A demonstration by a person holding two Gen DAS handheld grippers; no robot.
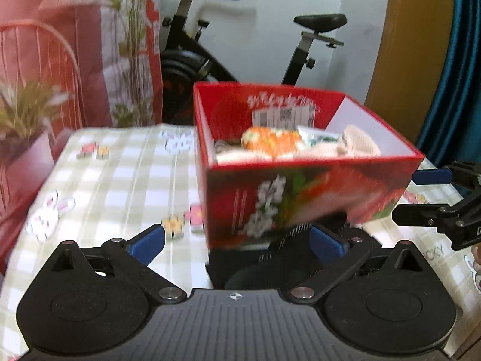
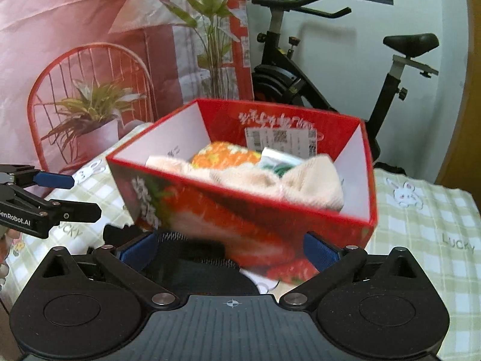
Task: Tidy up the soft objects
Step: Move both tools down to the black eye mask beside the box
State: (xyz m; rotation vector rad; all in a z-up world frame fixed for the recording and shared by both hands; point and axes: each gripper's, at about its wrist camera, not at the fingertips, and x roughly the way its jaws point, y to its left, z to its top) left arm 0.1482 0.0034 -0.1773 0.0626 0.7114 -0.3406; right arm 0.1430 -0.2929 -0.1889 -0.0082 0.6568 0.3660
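Observation:
A red strawberry-print box (image 1: 300, 198) stands on the checked tablecloth and also shows in the right wrist view (image 2: 240, 207). Inside lie an orange-and-white knitted piece (image 1: 270, 141), a green-and-white soft item (image 1: 318, 137) and cream knitted cloth (image 2: 300, 180). A black soft item (image 1: 240, 264) lies on the table against the box's near side; it also shows in the right wrist view (image 2: 195, 258). My left gripper (image 1: 237, 240) is open, its fingers on either side of the box's near corner and the black item. My right gripper (image 2: 230, 249) is open in the same way.
The table carries a green-checked cloth (image 1: 120, 174) with rabbit prints. A pink backdrop (image 2: 75, 30) with a printed chair and plants hangs at the left. An exercise bike (image 1: 225, 45) stands behind the table. A wooden door (image 1: 415, 45) is at the right.

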